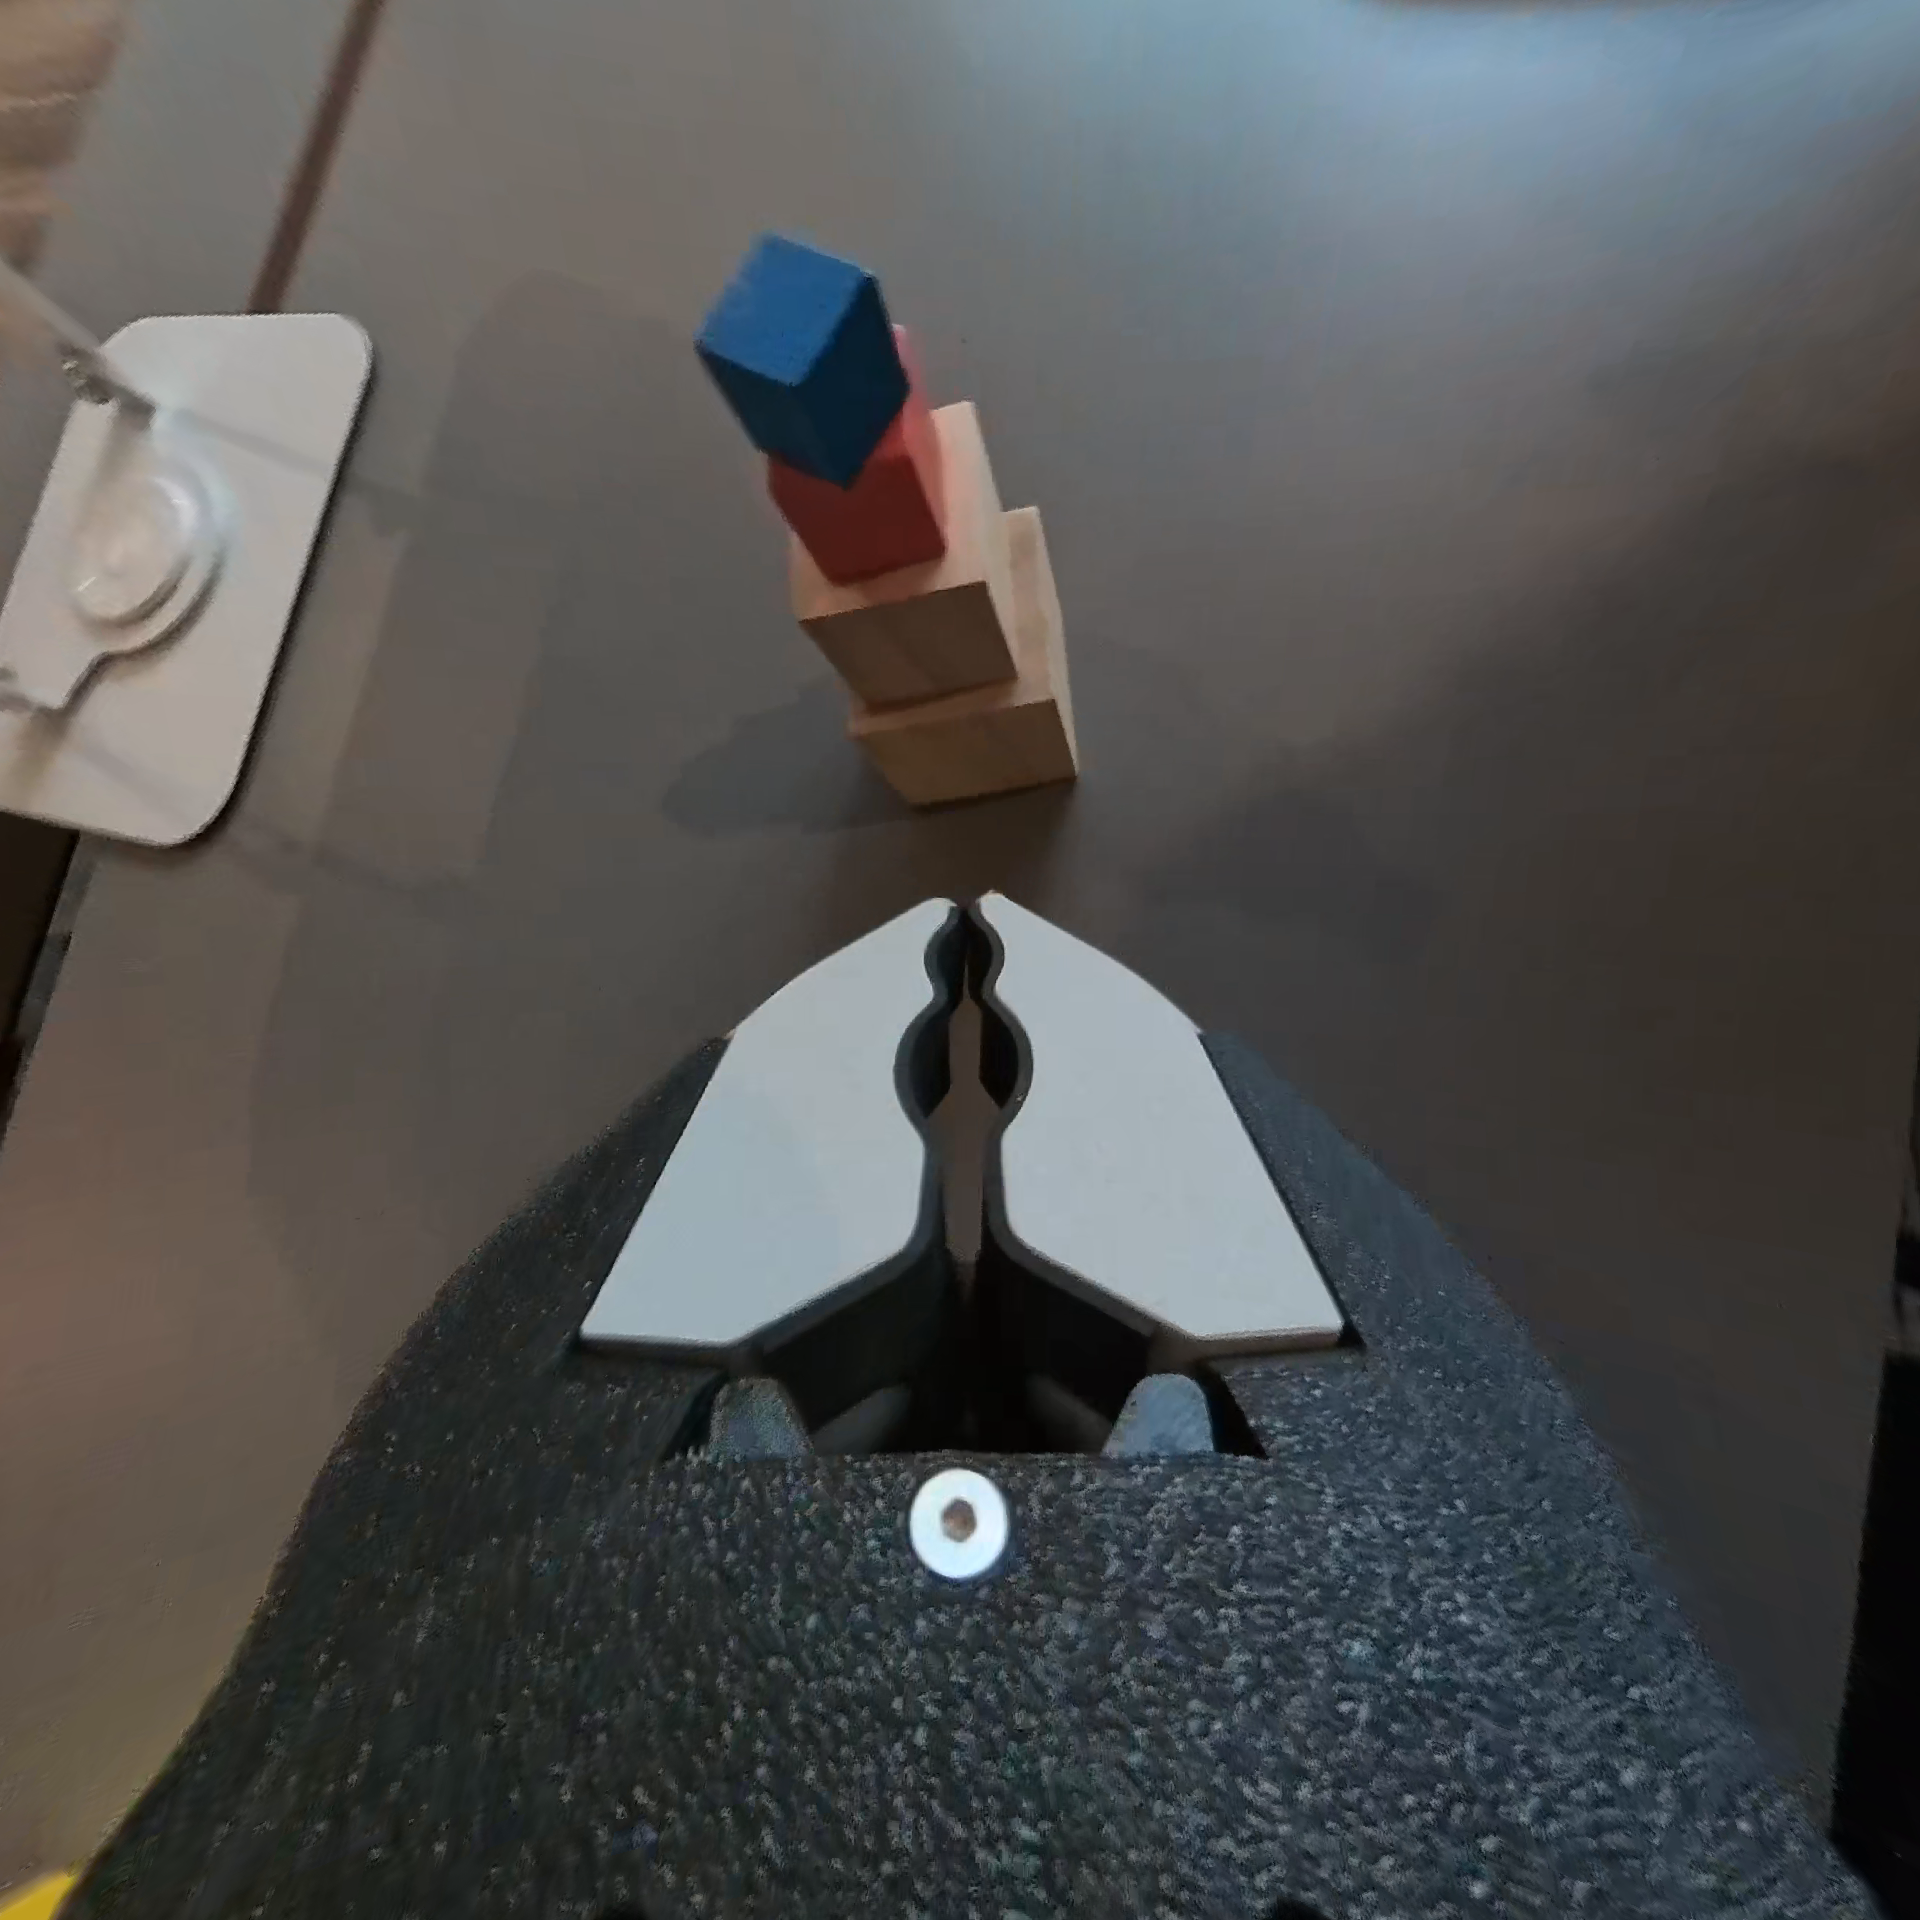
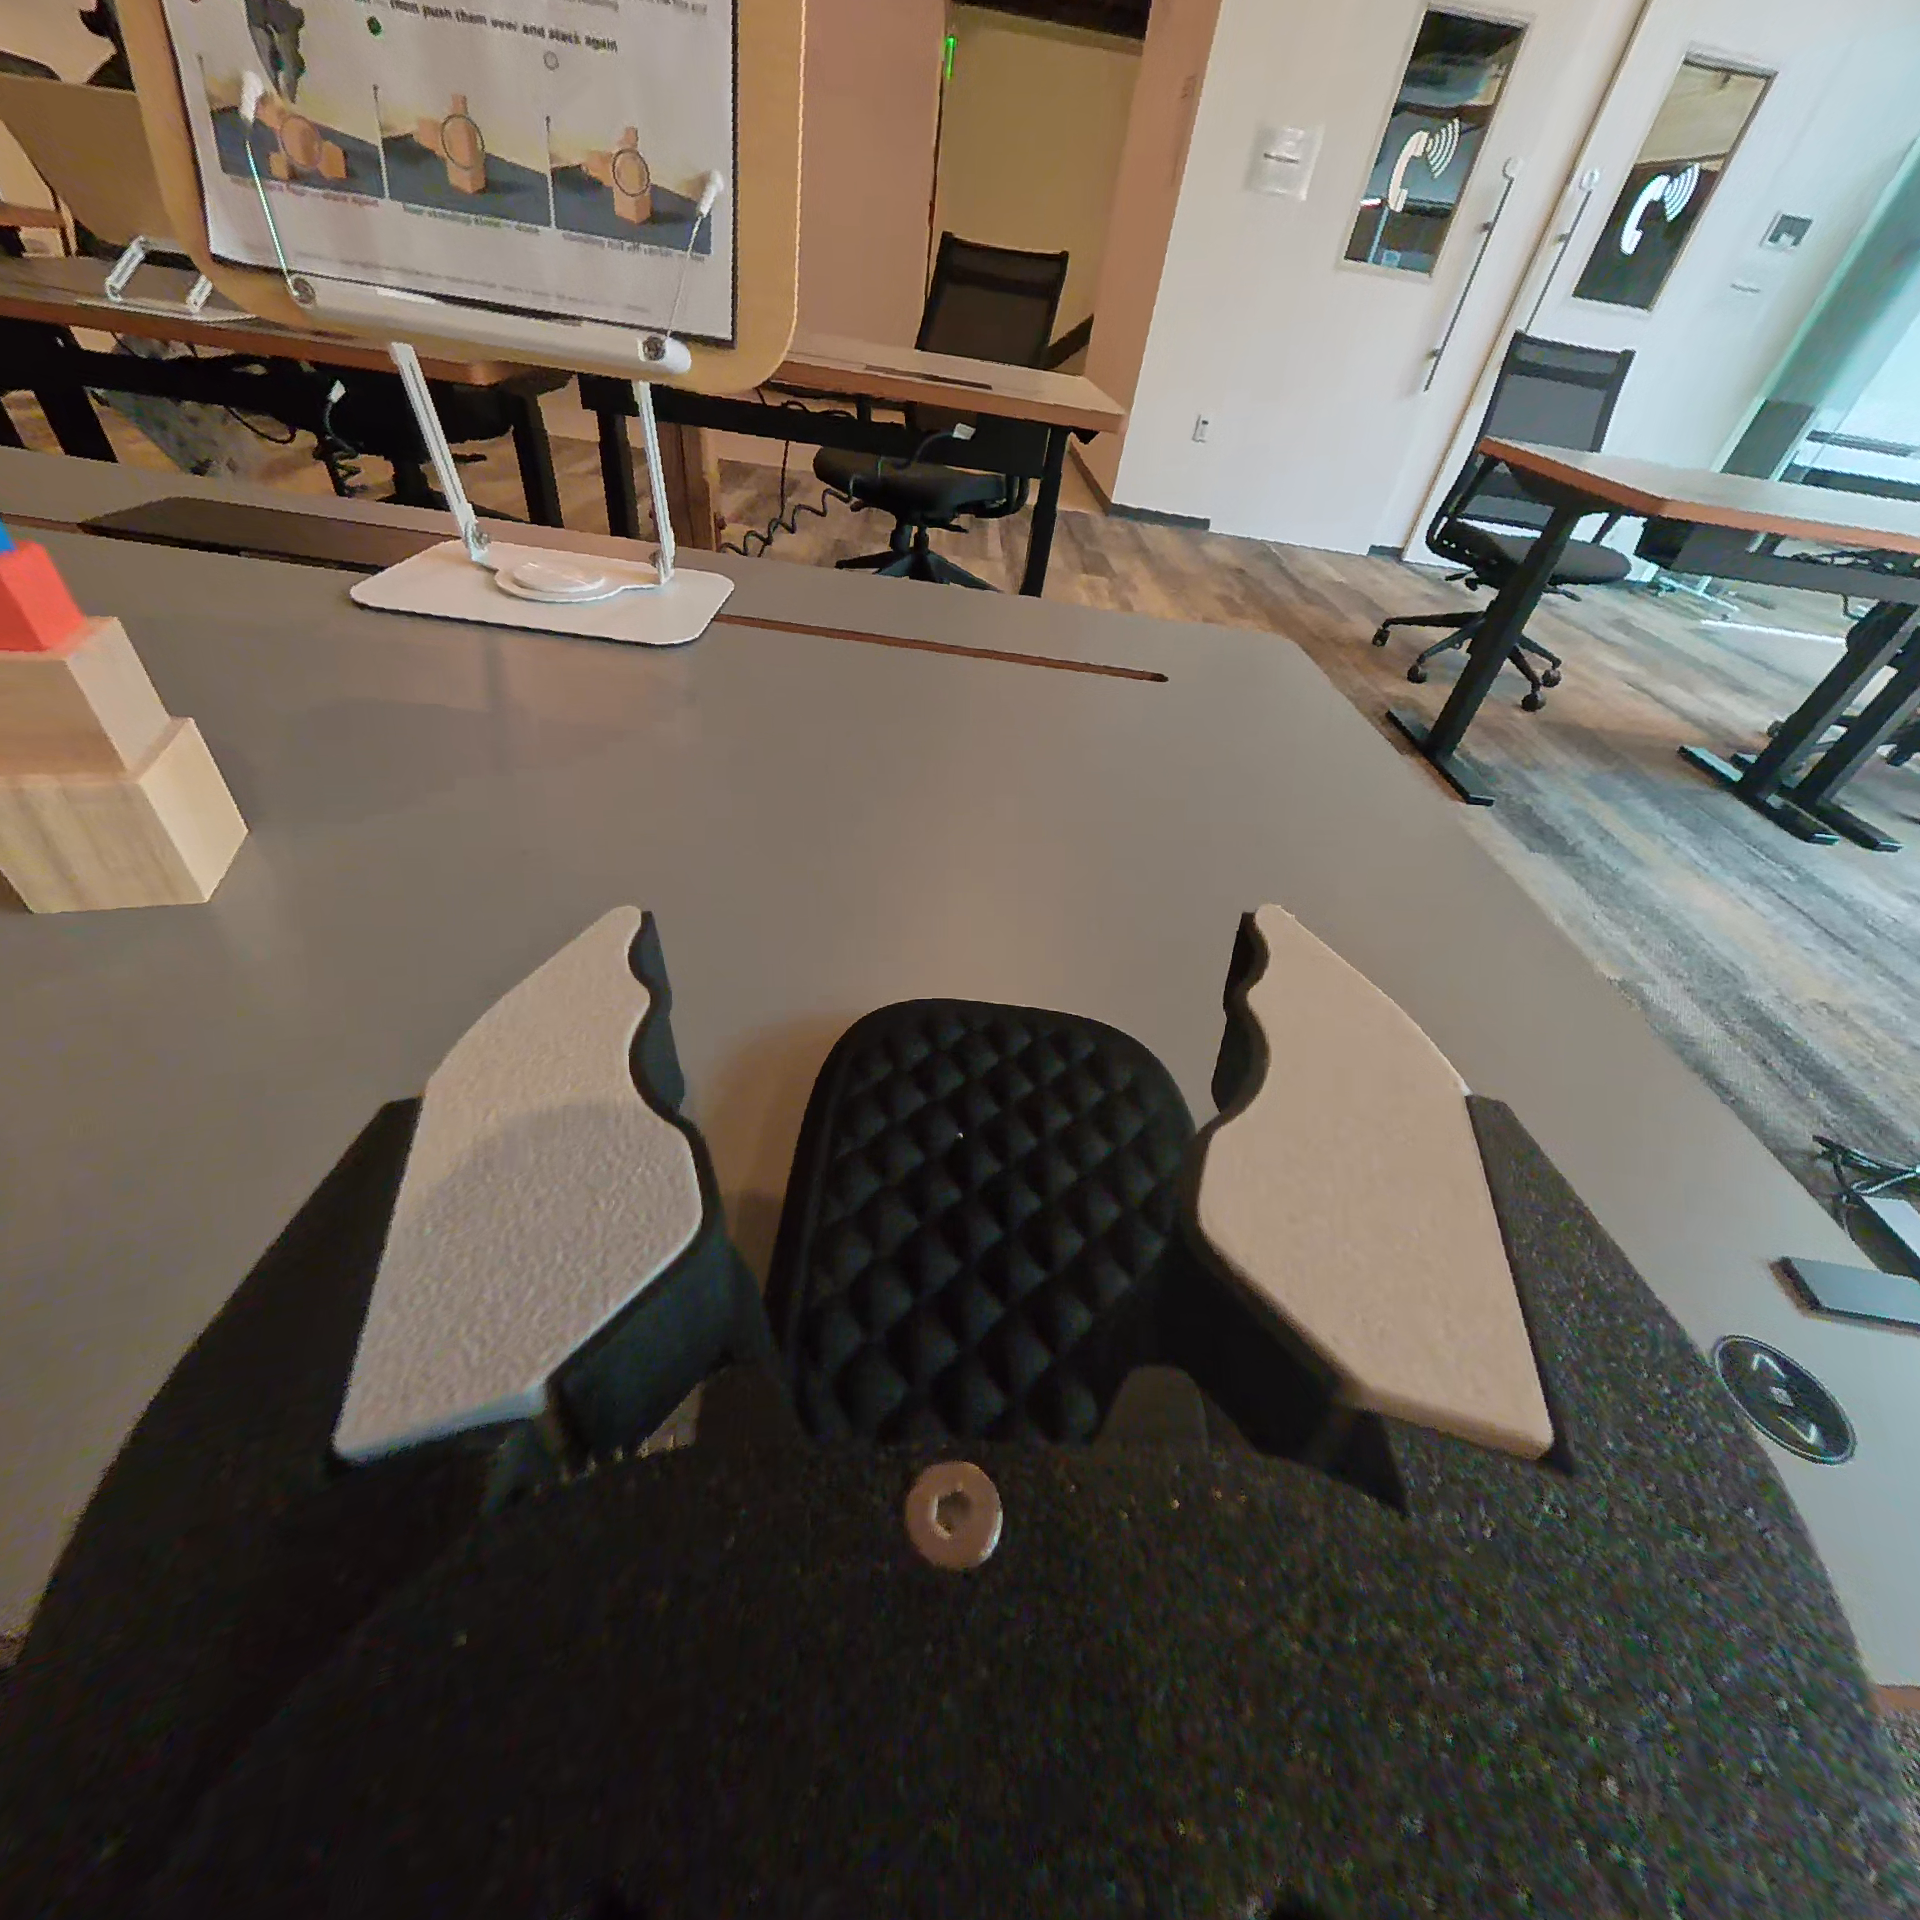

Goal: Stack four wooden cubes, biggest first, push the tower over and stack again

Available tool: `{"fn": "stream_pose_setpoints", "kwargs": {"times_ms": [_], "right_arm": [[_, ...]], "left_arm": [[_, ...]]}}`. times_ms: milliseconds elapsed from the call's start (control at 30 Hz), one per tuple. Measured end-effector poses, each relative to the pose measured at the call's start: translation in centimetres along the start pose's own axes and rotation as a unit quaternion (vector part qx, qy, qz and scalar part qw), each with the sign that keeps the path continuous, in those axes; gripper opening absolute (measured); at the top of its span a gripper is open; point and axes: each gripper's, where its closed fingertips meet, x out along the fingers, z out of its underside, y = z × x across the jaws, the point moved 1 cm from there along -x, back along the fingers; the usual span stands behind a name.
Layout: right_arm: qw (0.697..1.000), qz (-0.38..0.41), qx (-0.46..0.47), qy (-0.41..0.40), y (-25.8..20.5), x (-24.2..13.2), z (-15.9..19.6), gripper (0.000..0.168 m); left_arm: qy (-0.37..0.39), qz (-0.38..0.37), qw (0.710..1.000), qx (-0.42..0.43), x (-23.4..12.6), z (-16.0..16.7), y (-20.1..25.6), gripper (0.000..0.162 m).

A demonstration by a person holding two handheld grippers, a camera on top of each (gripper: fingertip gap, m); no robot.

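My left gripper (image 1: 968, 906) is pressed together and empty, its tips hanging above the grey surface (image 1: 1455, 623) just short of the tower's foot. In the left wrist view I count four cubes, one on another: a large pale wooden cube (image 1: 971, 753) at the bottom, a smaller pale wooden cube (image 1: 904, 644) on it, then a red cube (image 1: 862, 514), then a blue cube (image 1: 805, 369) on top, turned a little off square. I judge them light, rigid and hard-edged, with painted faces likely a bit slick; I would pinch each across two opposite flat sides, near the middle. The stack looks easy to topple with a sideways nudge high up. One white stand base (image 1: 208, 582) lies well apart to the left.

In the right wrist view my right gripper (image 2: 951, 925) is spread wide, holding nothing, low over the surface (image 2: 831, 779). The tower sits at the left edge, cut off by the frame: the bottom cube (image 2: 104, 831), the second (image 2: 68, 691) and the red one (image 2: 36, 608) show clearly. One stand base (image 2: 540, 592) carries an instruction sheet (image 2: 468, 135); several office chairs stand beyond.
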Motion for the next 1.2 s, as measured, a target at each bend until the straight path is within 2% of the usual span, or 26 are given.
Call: {"fn": "stream_pose_setpoints", "kwargs": {"times_ms": [200,367,600,833,1200], "right_arm": [[1.0,0.001,-0.005,-0.008,-0.1,0.3,0.3,0.102],[1.0,0.002,-0.007,-0.013,0.0,0.4,0.6,0.101],[1.0,0.007,-0.009,-0.022,0.2,0.7,1.0,0.101],[0.999,0.008,-0.009,-0.031,0.2,1.1,1.5,0.101],[0.999,0.008,-0.01,-0.037,0.2,1.4,1.8,0.101]], "left_arm": [[-0.069,0.075,0.983,0.153,1.0,0.6,0.6,0.0],[-0.093,0.141,0.934,0.316,2.2,1.1,1.1,0.0],[-0.11,0.182,0.871,0.443,3.3,0.9,0.5,0.0],[-0.121,0.208,0.834,0.496,3.5,0.9,0.7,0.0],[-0.124,0.219,0.83,0.498,4.5,0.7,1.0,0.0]]}}
